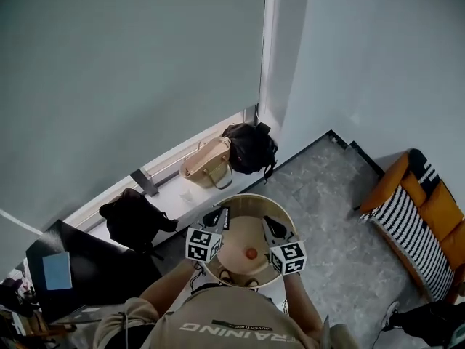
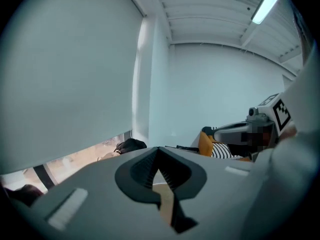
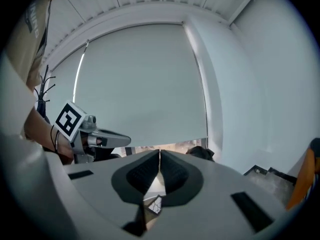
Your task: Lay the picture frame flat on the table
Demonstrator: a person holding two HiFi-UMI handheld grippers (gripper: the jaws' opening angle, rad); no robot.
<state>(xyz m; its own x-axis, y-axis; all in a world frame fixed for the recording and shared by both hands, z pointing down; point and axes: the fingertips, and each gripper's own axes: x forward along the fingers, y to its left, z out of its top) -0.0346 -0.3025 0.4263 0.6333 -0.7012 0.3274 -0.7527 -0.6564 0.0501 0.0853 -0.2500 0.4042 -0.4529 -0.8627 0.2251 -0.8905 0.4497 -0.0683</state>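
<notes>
Fingers (image 2: 143,169) of the left gripper (image 2: 159,150) and the right gripper (image 3: 159,154) are pressing shut, tip to tip, gripping nothing. Both are hovering at the round tan counter's (image 1: 245,198) left and right edges. Where the picture frame is lying relative to them, I cannot tell.

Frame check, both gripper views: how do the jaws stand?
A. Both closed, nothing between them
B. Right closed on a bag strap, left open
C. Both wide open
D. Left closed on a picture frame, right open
A: in each gripper's own view the ribbed pads meet at the tips, on the left gripper and the right gripper alike, with nothing pinched between them.
</notes>
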